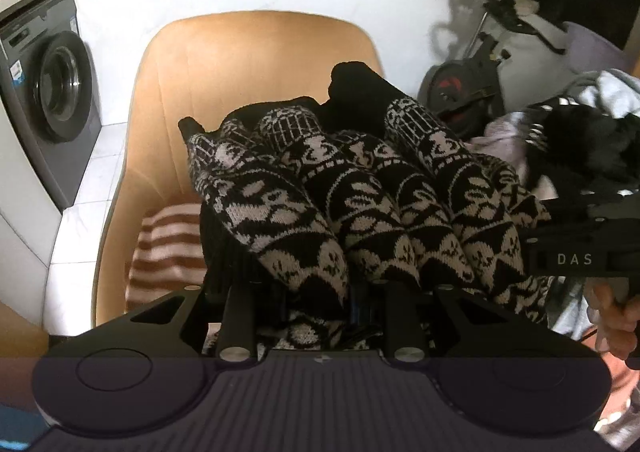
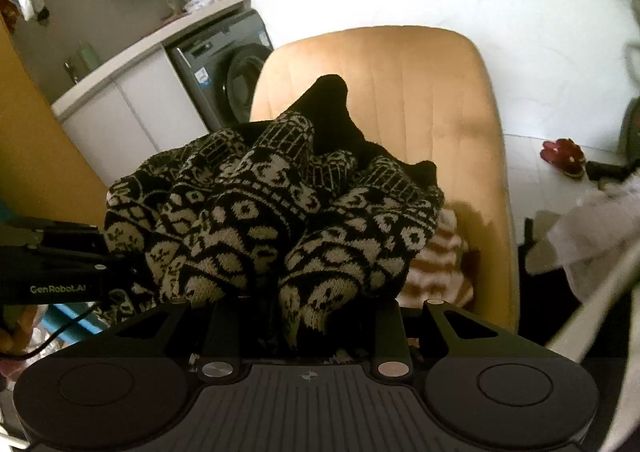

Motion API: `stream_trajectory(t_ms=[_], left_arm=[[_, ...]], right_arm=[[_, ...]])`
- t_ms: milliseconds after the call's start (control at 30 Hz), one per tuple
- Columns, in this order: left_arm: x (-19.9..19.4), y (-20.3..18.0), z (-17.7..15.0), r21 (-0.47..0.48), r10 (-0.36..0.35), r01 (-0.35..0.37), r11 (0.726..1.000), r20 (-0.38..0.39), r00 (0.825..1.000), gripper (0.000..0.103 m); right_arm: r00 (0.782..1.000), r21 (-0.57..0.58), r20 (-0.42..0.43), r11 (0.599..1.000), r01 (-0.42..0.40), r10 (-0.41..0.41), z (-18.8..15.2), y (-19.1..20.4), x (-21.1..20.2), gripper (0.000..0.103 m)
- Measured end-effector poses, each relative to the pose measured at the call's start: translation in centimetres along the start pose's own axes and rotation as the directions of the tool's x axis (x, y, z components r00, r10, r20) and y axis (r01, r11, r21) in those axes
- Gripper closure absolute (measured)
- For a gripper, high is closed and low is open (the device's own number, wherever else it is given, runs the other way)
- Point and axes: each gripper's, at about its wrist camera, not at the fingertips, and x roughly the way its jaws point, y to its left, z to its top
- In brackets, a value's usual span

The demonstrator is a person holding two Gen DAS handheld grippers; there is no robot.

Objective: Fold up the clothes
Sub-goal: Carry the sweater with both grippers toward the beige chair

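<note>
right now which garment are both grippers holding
The black-and-cream patterned knit sweater, bunched up over the tan chair. The brown-and-white striped garment lies untouched on the seat beneath it.

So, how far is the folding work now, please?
Looks done: a striped garment already lies on the tan chair. In hand: the black-and-cream patterned sweater, bunched and apparently held by both the left tongs and the right tongs above the seat. Left: putting this sweater down neatly, then the heap of clothes beside the chair.

"DAS" on right claw (image 1: 576, 252); "GenRobot.AI" on left claw (image 2: 60, 284).
</note>
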Motion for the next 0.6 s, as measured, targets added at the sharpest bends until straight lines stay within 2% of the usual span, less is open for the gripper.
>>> stream_trajectory(t_ms=[167,333,500,600], left_arm=[[4.1,3.6,1.3,-0.005,-0.010,0.009,1.000,-0.043,0.999,0.079],[8.7,7.5,1.5,-0.011,-0.052,0.051,0.999,-0.106,0.993,0.078],[13.0,11.0,0.2,-0.027,-0.083,0.079,0.996,-0.205,0.975,0.077],[14.2,12.3,-0.5,-0.027,-0.111,0.108,0.994,-0.237,0.965,0.076]], right_arm=[[0.999,0.013,-0.027,1.000,0.021,-0.021,2.0,-0.9,5.7,0.078],[0.995,0.049,-0.069,0.996,0.077,-0.074,2.1,-1.2,11.5,0.078],[0.976,0.049,-0.156,0.986,0.160,-0.151,0.6,-1.7,18.2,0.078],[0.970,0.056,-0.165,0.980,0.189,-0.177,-0.1,-1.4,20.4,0.078]])
